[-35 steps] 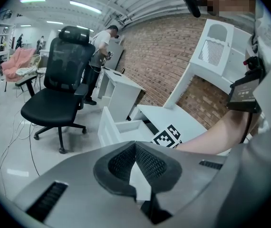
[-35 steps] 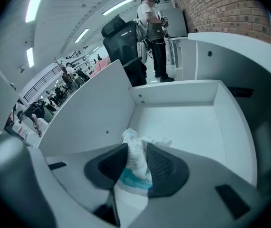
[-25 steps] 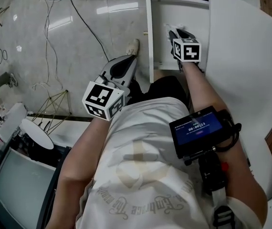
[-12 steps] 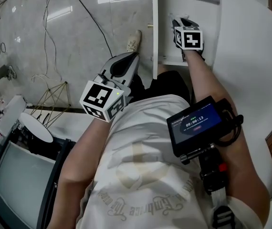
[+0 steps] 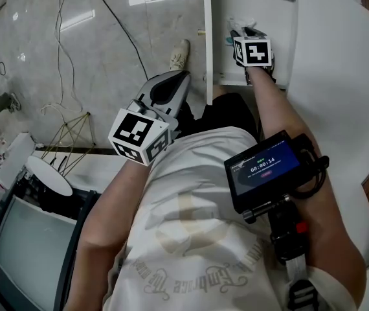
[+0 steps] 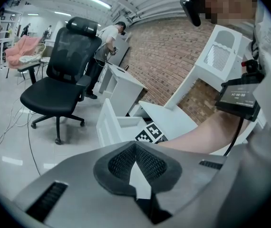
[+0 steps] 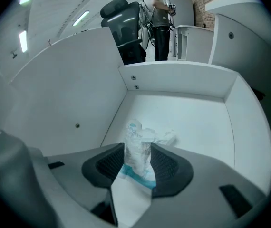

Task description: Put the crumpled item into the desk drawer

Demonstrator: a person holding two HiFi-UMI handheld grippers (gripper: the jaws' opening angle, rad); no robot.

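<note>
White crumpled item point(image 7: 136, 139) is between the pads of the right hand-held gripper point(image 7: 138, 151), touching both, inside the open desk drawer point(image 7: 197, 122); these jaws are opening. Left hand-held gripper point(image 6: 135, 146) is closed, holding nothing.

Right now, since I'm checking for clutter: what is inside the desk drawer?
Only the crumpled item shows, between the right gripper's opening jaws, over the bare white floor of the drawer. The gripper itself covers the floor nearest it.
</note>
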